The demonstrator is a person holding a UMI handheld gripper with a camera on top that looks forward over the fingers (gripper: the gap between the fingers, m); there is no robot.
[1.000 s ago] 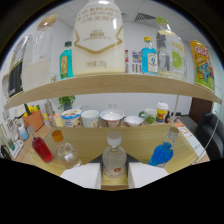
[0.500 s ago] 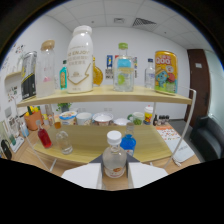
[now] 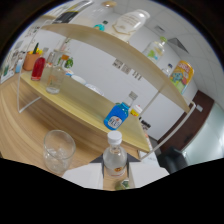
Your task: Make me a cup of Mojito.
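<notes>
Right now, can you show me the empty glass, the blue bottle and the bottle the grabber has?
Empty glass (image 3: pixel 58 149): gripper view, its clear side wall.
Blue bottle (image 3: pixel 117 116): gripper view, its label.
Clear white-capped bottle (image 3: pixel 115 161): gripper view, its shoulder, between the hand-held gripper (image 3: pixel 115 176) fingers.

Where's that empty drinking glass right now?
In the gripper view, the clear glass stands on the wooden table, beside the white-capped bottle held between the gripper fingers.

no words or numbers can be read here. the blue bottle (image 3: pixel 117 116) has a white label, the clear bottle (image 3: pixel 115 159) has a small orange one, and the yellow box (image 3: pixel 181 75) shows bright pictures, all too blurry to read.
</notes>
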